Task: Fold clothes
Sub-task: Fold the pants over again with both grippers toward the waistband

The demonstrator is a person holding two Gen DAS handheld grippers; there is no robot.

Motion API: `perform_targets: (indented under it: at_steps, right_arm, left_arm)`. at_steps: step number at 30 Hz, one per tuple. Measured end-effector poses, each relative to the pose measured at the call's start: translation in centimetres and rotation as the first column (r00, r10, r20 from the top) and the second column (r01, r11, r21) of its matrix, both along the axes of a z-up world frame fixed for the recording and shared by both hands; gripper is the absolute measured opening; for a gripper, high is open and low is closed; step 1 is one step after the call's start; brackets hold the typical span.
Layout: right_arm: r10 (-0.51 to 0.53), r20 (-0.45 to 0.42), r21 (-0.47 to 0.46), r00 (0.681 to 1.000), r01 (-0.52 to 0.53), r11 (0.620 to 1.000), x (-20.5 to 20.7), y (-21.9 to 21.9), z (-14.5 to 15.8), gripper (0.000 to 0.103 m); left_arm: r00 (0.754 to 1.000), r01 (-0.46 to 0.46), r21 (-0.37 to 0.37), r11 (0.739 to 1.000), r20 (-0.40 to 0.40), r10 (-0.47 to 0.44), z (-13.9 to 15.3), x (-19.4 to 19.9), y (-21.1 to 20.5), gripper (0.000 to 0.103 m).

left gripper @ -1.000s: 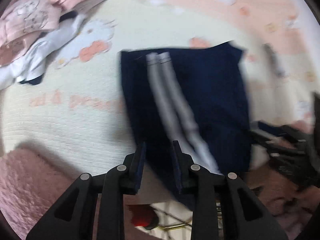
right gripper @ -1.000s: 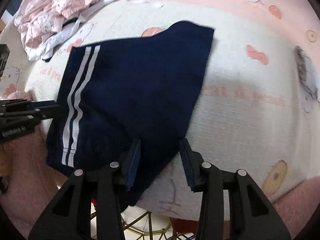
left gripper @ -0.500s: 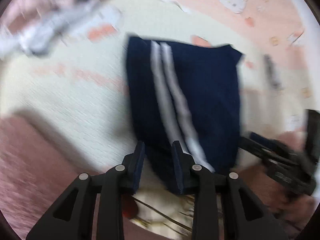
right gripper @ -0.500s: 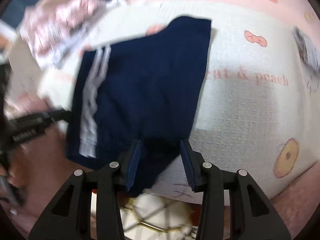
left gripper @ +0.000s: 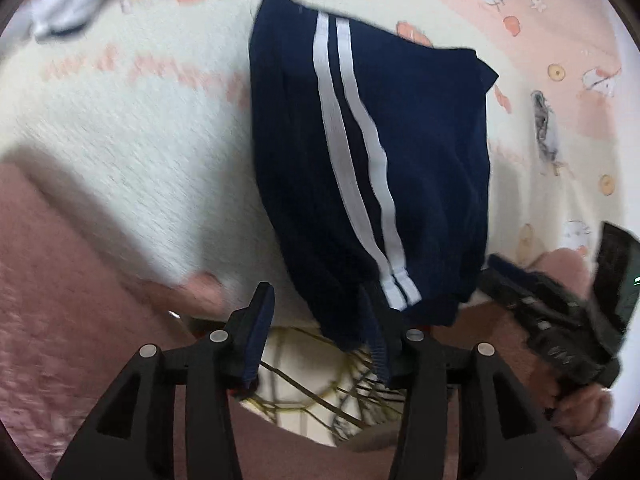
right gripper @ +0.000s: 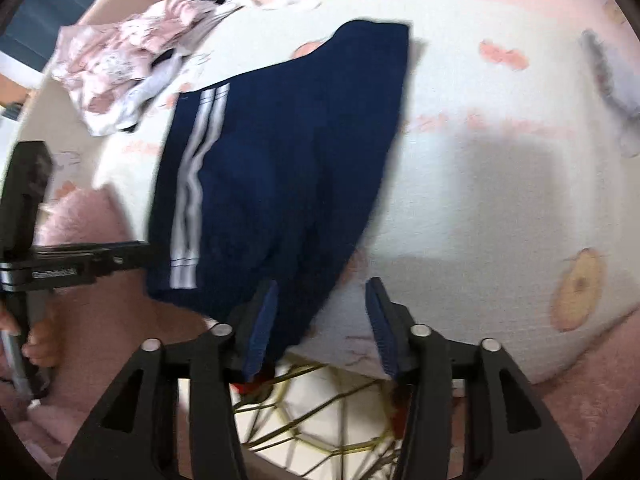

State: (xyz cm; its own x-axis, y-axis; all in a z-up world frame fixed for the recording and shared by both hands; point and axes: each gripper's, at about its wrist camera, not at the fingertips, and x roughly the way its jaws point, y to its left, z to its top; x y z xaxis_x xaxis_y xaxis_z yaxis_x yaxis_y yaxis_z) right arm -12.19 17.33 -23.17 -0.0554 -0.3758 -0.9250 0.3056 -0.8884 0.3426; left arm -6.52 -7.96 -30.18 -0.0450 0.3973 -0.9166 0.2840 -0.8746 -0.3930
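While both sets of fingers stand apart at the near hem, a fold of the navy shorts looks just laid and let go.
Left gripper [left gripper: 316, 336] has just been opening, its right finger against the hem of the shorts [left gripper: 372, 176] but nothing clamped; right gripper [right gripper: 322, 320] has likewise just been opening, with the shorts' corner lying loose between its fingers. I count 2 grippers, 1 pair of navy shorts with 2 white stripes [left gripper: 352, 160], lying flat on the cream blanket [right gripper: 480, 184] with the hem hanging over its near edge, and 1 heap of pink and white clothes [right gripper: 120, 64] well apart at the far left. Next, I judge, each gripper must take a hem corner and carry it to the far edge, or move on to the heap.
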Motion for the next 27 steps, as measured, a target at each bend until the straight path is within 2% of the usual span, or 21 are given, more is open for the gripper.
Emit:
perform_targets:
  at_steps: [2,4,8,12,13,14,15,18,21,23,24,25,27]
  right_arm:
    - [0.033,0.049,0.015,0.998,-0.034,0.999,0.4,-1.2,-1.2,0.050]
    - [0.047,0.051,0.030,0.998,-0.049,0.998,0.5,-1.7,-1.4,0.050]
    - [0.034,0.049,0.037,0.998,-0.036,0.999,-0.1,-2.0,-1.7,0.054]
    - [0.018,0.070,0.019,0.997,-0.019,1.000,-0.9,-2.2,-2.8,0.058]
    - [0.024,0.067,0.013,0.997,-0.025,1.000,-1.0,-2.4,-2.7,0.053]
    - [0.032,0.070,-0.008,0.997,-0.032,0.999,-1.1,-2.5,-2.7,0.036]
    - [0.042,0.068,-0.026,0.997,-0.040,0.999,-1.1,-2.6,-2.7,0.030]
    - [0.063,0.057,-0.044,0.996,-0.060,0.997,-1.2,-3.2,-2.4,0.027]
    - [0.047,0.100,-0.044,0.994,-0.043,0.998,-1.9,-3.4,-3.5,0.039]
    - [0.047,0.107,-0.059,0.993,-0.041,0.997,-2.3,-3.7,-3.8,0.044]
    - [0.059,0.103,-0.055,0.993,-0.054,0.997,-2.4,-3.9,-3.7,0.041]
    - [0.074,0.096,-0.049,0.993,-0.070,0.996,-2.3,-4.2,-3.5,0.032]
    - [0.092,0.097,-0.054,0.991,-0.087,0.995,-2.2,-4.4,-3.1,0.022]
  left_arm:
    - [1.000,-0.013,0.045,0.999,0.026,0.012,-0.8,0.1,-0.1,0.048]
    - [0.999,-0.019,0.053,0.998,0.033,0.017,-1.2,0.0,-0.3,0.050]
    - [0.999,-0.024,0.118,0.993,0.049,0.018,-2.2,-0.3,-1.0,0.050]
    - [1.000,-0.009,0.095,0.995,0.026,0.006,-2.1,-0.3,-1.1,0.050]
    - [1.000,-0.007,0.085,0.996,0.013,0.006,-1.9,-0.2,-1.1,0.049]
    - [1.000,-0.005,0.074,0.997,0.000,0.005,-1.7,0.0,-1.1,0.042]
    - [1.000,-0.004,0.064,0.998,-0.013,0.005,-1.5,0.1,-1.1,0.040]
    - [0.999,0.020,0.021,1.000,-0.037,-0.020,-0.8,0.4,-1.0,0.039]
    - [1.000,-0.004,0.050,0.999,-0.007,0.004,-1.7,0.2,-1.8,0.045]
    - [1.000,-0.021,0.078,0.997,0.001,0.021,-1.8,0.2,-2.4,0.041]
    - [1.000,-0.017,0.066,0.998,-0.005,0.017,-1.5,0.3,-2.6,0.038]
    - [1.000,-0.012,0.052,0.999,-0.013,0.013,-1.2,0.4,-2.7,0.034]
    - [1.000,-0.013,0.020,1.000,-0.013,0.013,-0.3,0.9,-3.0,0.030]
